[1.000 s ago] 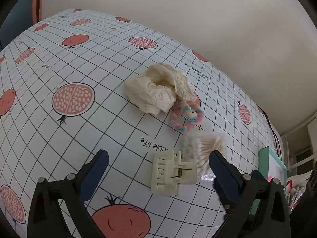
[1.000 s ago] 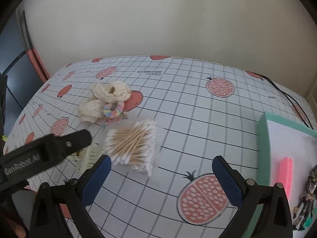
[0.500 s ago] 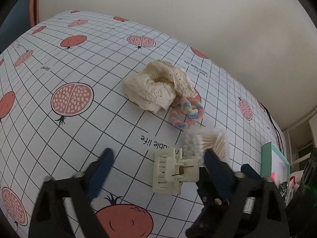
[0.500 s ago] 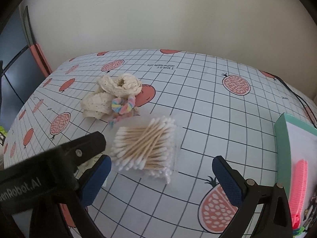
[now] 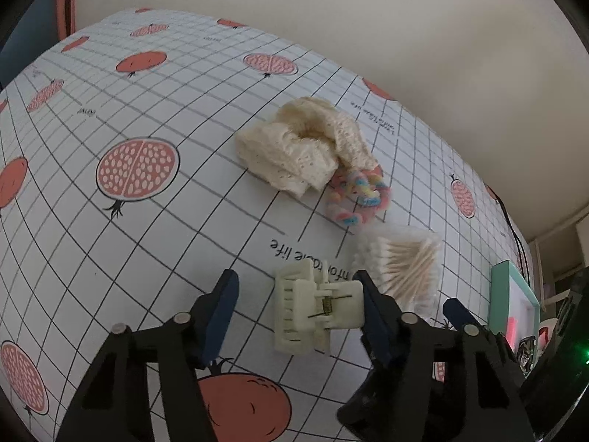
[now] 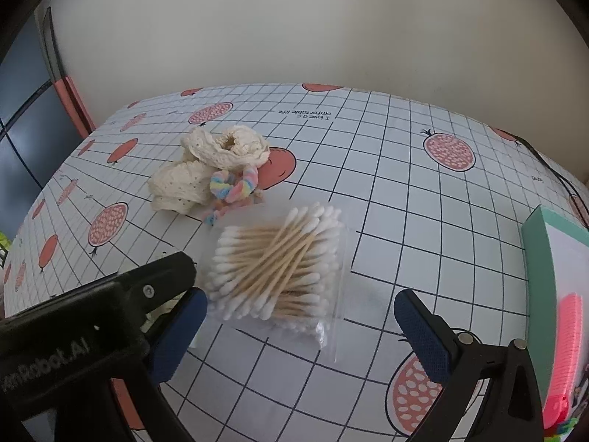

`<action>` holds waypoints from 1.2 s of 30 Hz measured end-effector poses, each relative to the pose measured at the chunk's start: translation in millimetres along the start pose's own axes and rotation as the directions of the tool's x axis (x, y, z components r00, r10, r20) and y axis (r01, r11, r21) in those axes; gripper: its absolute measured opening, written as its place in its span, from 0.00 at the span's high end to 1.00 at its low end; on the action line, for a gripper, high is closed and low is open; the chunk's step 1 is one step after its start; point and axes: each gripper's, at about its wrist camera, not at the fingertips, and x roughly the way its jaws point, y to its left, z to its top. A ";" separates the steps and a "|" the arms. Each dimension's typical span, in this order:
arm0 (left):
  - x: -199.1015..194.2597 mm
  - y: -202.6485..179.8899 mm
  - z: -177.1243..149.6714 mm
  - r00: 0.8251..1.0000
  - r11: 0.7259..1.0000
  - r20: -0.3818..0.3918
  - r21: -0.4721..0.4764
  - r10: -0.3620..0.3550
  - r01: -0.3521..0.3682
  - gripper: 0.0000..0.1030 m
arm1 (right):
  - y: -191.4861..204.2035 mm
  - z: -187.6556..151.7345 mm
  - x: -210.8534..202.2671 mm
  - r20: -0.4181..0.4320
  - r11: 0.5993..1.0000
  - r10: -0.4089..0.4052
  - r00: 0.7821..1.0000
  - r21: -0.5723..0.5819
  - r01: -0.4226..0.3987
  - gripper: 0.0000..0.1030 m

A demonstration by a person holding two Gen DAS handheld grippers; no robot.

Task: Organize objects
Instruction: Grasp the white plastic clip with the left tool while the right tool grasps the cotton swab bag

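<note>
The tablecloth (image 6: 405,221) carries small black print at its far side reading "I love a comfortable life", upside down in the right wrist view. The same phrase, partly covered, shows near the hair clip (image 5: 316,311). The left gripper (image 6: 92,331) body bears white lettering, "Robot.AI", its start cut off.

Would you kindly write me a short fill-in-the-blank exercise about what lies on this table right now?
1. The cream hair claw lies between the fingers of the ____ tool.
2. The bag of cotton swabs lies in front of the ____ tool.
3. The pastel scrunchie touches the cream ____ cloth.

Missing words: left; right; lace
</note>
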 end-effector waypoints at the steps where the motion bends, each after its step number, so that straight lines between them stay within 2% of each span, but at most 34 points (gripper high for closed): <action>1: -1.2 0.6 0.0 1.000 1.000 0.004 -0.001 0.000 0.000 0.40 | -0.3 -0.1 0.2 0.001 1.000 0.000 1.000 0.005 0.000 0.00; 9: -3.2 7.4 0.3 1.000 1.000 0.012 -0.022 0.013 -0.012 0.53 | -0.1 -2.2 2.7 0.000 1.000 0.006 1.000 0.014 -0.006 0.01; 11: -3.5 7.9 0.1 1.000 1.000 0.014 -0.025 0.018 -0.017 0.56 | 0.8 -2.3 1.5 0.007 1.000 0.010 1.000 0.013 -0.011 0.05; 19: -3.1 7.7 0.6 1.000 1.000 0.019 -0.029 0.014 -0.013 0.57 | 3.3 -0.4 -2.5 0.016 0.999 0.031 0.999 0.009 -0.031 0.31; 23: -4.6 8.9 0.3 1.000 1.000 0.020 -0.027 0.013 -0.013 0.58 | 2.4 -0.8 -3.4 0.019 0.999 0.032 0.999 0.012 -0.032 0.35; 27: -5.5 10.4 0.7 0.999 0.999 0.025 -0.020 0.032 -0.031 0.67 | -1.5 0.1 -4.5 0.019 0.998 0.046 0.999 0.030 -0.047 0.41; 36: -7.8 10.3 -0.3 0.999 0.999 0.028 -0.020 0.029 -0.029 0.67 | -4.3 -1.8 -9.3 0.019 0.998 0.057 0.998 0.029 -0.057 0.45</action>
